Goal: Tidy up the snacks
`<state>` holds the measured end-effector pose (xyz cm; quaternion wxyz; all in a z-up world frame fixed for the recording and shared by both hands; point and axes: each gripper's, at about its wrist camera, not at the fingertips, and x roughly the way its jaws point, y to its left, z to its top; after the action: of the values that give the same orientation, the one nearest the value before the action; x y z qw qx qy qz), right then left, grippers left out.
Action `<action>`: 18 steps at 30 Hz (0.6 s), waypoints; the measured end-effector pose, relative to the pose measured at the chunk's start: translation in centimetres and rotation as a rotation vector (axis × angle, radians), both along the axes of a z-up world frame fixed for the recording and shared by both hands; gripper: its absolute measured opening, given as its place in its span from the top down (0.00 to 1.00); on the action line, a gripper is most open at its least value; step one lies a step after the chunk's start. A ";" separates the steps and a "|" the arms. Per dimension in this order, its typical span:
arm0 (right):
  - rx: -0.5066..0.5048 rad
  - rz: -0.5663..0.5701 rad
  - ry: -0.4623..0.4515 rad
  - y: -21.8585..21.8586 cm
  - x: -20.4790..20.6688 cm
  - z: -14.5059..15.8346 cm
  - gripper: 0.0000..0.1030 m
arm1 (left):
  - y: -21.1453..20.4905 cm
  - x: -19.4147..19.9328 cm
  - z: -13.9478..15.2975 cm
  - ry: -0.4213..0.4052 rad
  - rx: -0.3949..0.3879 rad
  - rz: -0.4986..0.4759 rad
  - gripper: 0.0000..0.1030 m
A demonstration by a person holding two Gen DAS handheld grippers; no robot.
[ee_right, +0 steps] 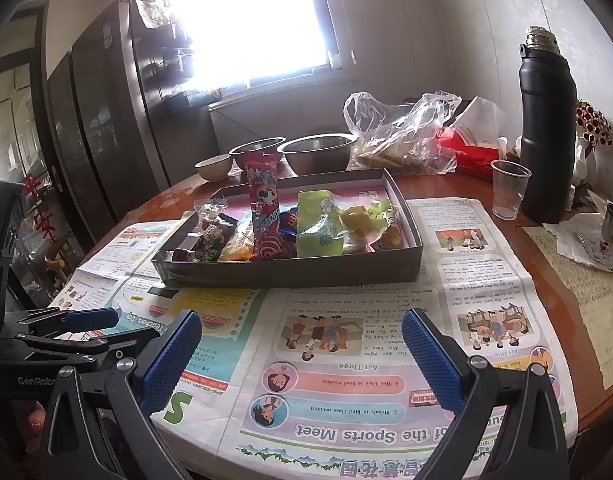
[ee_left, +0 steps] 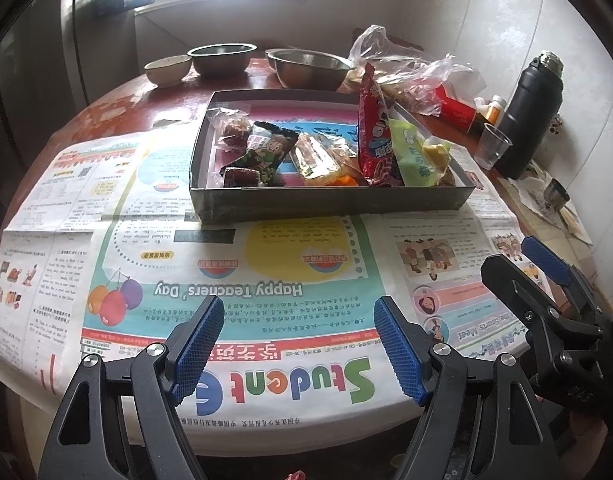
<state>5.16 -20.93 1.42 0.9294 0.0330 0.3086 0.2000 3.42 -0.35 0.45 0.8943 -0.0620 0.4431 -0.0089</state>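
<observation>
A shallow dark box (ee_left: 330,200) (ee_right: 290,272) stands on a newspaper and holds several snack packets: a tall red packet (ee_left: 372,128) (ee_right: 264,208), a green packet (ee_left: 412,152) (ee_right: 318,224), a dark packet with a cartoon figure (ee_left: 266,148) and clear-wrapped sweets (ee_left: 230,124). My left gripper (ee_left: 298,344) is open and empty over the newspaper, near the table's front edge. My right gripper (ee_right: 302,354) is open and empty, in front of the box. Each gripper shows at the side of the other's view.
A newspaper (ee_left: 266,292) (ee_right: 346,360) covers the round red table. Behind the box stand two metal bowls (ee_left: 310,68) (ee_right: 318,152), a small ceramic bowl (ee_left: 166,70), a clear plastic bag (ee_right: 402,132) and a red tissue pack (ee_right: 470,152). A plastic cup (ee_right: 508,188) and black flask (ee_right: 548,120) stand right.
</observation>
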 end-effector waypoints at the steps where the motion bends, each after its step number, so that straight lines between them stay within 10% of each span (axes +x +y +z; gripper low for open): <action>1: 0.000 0.000 0.001 0.0 0.0 0.0 0.02 | 0.0 0.0 0.0 0.001 0.000 0.000 0.23; 18: -0.002 -0.003 0.012 0.2 0.2 -0.2 0.02 | 0.4 0.4 -0.2 0.015 0.005 0.023 0.24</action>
<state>5.31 -20.71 1.17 0.9279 0.0336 0.3143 0.1979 3.82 0.03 0.21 0.8910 -0.0651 0.4492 0.0027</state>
